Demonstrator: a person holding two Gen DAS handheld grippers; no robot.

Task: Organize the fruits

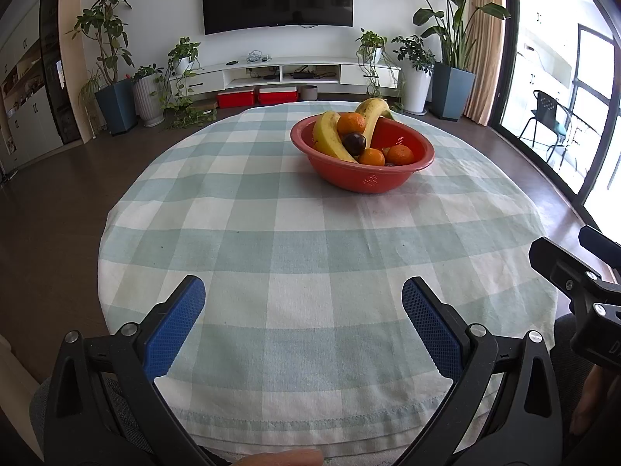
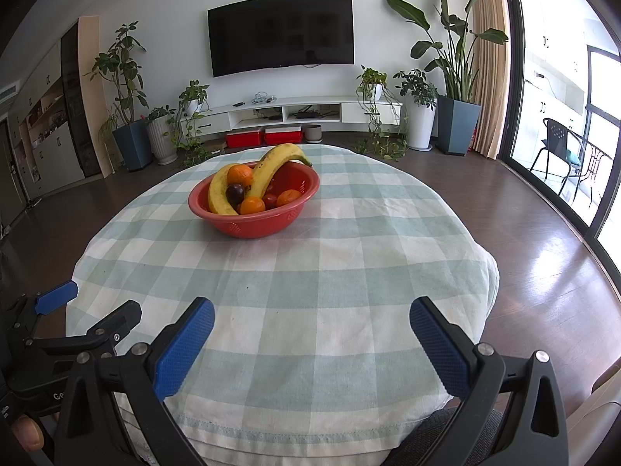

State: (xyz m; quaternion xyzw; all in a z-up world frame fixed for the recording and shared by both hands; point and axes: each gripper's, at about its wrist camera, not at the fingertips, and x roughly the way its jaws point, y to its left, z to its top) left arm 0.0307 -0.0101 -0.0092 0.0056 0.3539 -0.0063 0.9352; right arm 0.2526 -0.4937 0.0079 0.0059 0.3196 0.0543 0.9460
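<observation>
Matt woven checked cloth [image 1: 310,256] is covering the bench. The red bowl [image 2: 252,229] is looking like smooth plastic. Glossy wood floor [image 2: 543,264] is reflecting light.

A: What carries everything?
B: A round table [image 1: 271,439], draped in a pale green-and-white checked tablecloth [image 1: 295,256] that hangs over its edge.
A: And directly on the cloth?
B: Only a red perforated bowl [image 1: 365,178] of fruit, on the far half.

A red bowl [image 1: 363,163] sits far right on the checkered counter [image 1: 271,256], holding two bananas [image 1: 330,136], three oranges [image 1: 351,123] and a dark plum [image 1: 354,143]. The left hand-held gripper [image 1: 303,293] hangs near, jaws wide apart, holding nothing.
</observation>
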